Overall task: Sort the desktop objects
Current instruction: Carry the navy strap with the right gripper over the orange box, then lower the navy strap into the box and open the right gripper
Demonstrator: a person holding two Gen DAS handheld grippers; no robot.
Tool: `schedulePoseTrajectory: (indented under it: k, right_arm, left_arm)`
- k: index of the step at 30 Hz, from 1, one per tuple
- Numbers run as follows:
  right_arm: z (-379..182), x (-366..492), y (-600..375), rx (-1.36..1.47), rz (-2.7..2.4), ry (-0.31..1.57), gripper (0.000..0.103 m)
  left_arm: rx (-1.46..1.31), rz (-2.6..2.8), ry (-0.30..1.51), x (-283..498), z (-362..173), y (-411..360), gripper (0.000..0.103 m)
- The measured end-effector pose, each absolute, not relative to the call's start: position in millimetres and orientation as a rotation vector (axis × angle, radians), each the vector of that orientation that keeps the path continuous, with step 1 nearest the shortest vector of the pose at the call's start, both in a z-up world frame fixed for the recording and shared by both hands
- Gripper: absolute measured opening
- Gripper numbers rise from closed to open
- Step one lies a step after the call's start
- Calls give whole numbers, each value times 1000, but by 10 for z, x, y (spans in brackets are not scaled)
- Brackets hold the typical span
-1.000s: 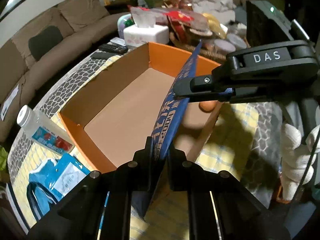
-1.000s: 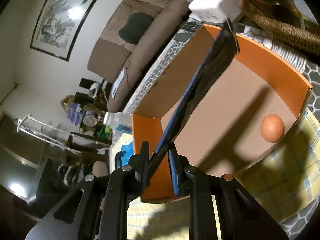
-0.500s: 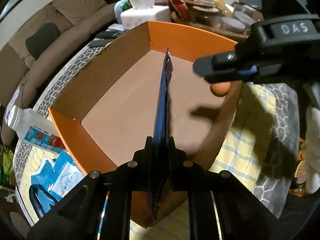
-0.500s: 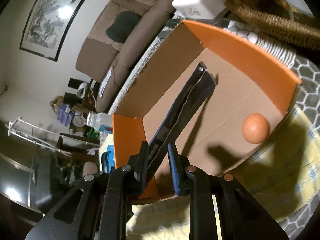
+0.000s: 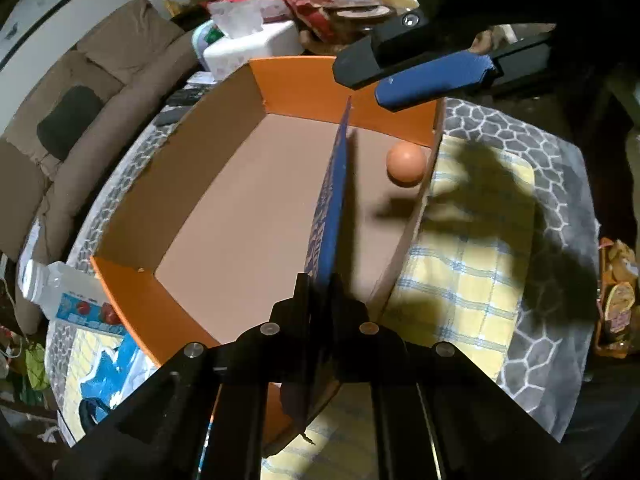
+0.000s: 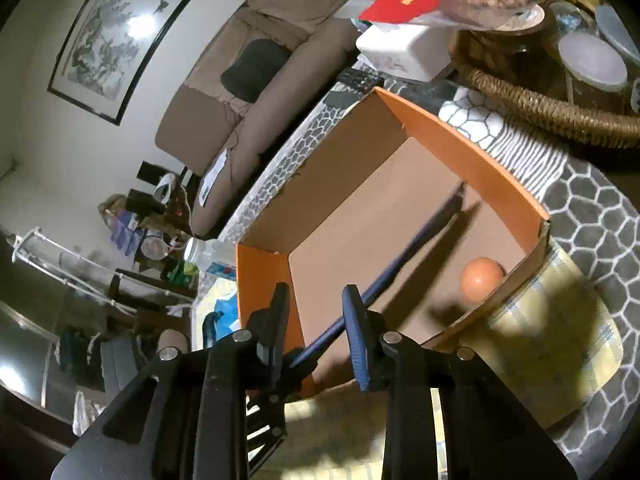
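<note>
A flat blue packet (image 5: 332, 200) stands on edge inside the orange cardboard box (image 5: 304, 80). My left gripper (image 5: 320, 280) is shut on its near end, and the jaws are still closing a little. A brown egg (image 5: 406, 162) lies at the box's right wall. My right gripper (image 5: 362, 86) hovers over the far right corner of the box, clear of the packet. In the right wrist view the right gripper (image 6: 318, 312) has its jaws opening. The packet (image 6: 420, 240) runs in line between them and the pads do not press it. The egg (image 6: 482, 280) shows there too.
A yellow checked cloth (image 5: 472, 260) lies right of the box. A water bottle (image 5: 60, 292) and a blue bag (image 5: 108, 368) lie to its left. A tissue box (image 5: 248, 44), remotes (image 5: 184, 96) and a wicker basket (image 6: 540, 108) crowd the far side, by a brown sofa (image 5: 100, 80).
The right gripper has let go of the blue packet and drawn back from it. The left gripper has rolled and sunk, so the packet now stands edge-on, lower in the box.
</note>
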State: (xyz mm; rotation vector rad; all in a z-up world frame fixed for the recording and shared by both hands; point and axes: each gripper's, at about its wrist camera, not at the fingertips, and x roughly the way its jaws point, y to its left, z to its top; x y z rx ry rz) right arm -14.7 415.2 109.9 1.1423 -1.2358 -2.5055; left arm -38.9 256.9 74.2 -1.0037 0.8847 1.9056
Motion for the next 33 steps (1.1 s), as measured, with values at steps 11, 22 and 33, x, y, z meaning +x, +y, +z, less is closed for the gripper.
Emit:
schedulePoseTrajectory:
  k: [11, 22, 33]
  right_arm:
    - [1055, -86, 4269, 1164, -2525, -1250, 29]
    - [1051, -77, 4242, 1161, -2521, -1259, 35]
    - [1273, -38, 3960, 1141, -2642, -1133, 87]
  left_arm:
    - [-987, 1761, 825, -412, 771, 2549, 10]
    - [-1021, 1850, 707, -587, 943, 2183, 52]
    - [-1032, 1942, 577, -413, 1159, 1775, 78]
